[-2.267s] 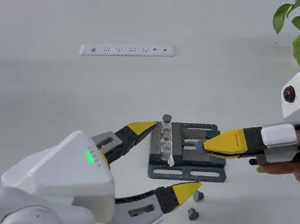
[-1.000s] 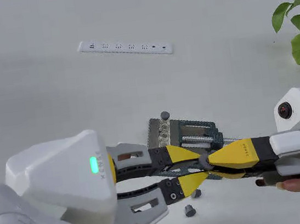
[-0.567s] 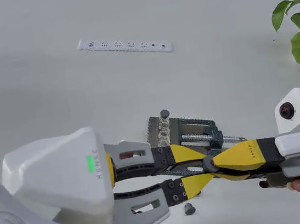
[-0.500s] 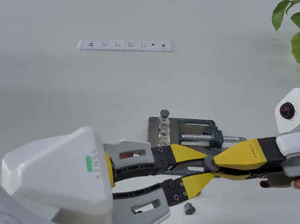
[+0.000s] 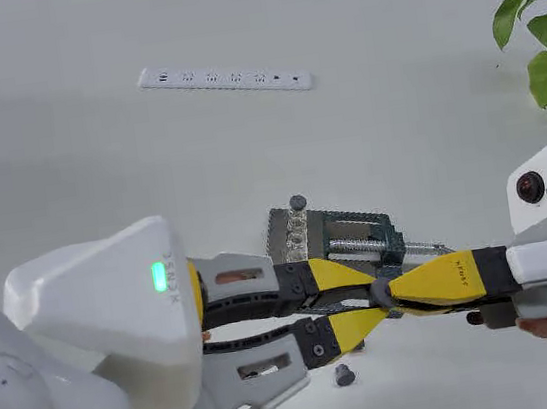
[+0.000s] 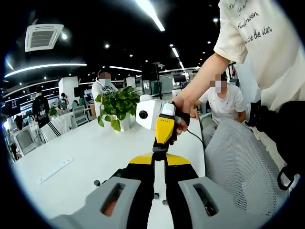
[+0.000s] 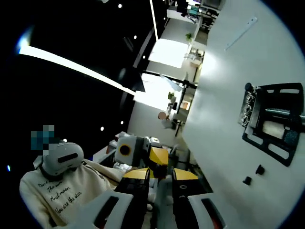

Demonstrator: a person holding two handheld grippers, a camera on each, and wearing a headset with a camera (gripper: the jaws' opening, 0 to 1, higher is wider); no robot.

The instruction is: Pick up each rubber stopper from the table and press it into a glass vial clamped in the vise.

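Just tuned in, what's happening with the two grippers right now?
Both grippers meet tip to tip above the table, in front of the vise. The right gripper is shut on a grey rubber stopper; the left gripper's jaws sit close on either side of it, though whether they grip it is unclear. The vials stand clamped in the vise, one stopper at the row's far end. A loose stopper lies on the table.

The white table [image 5: 77, 170] bears a power strip [image 5: 225, 78], a vise [image 5: 347, 227] and a loose stopper [image 5: 343, 374].
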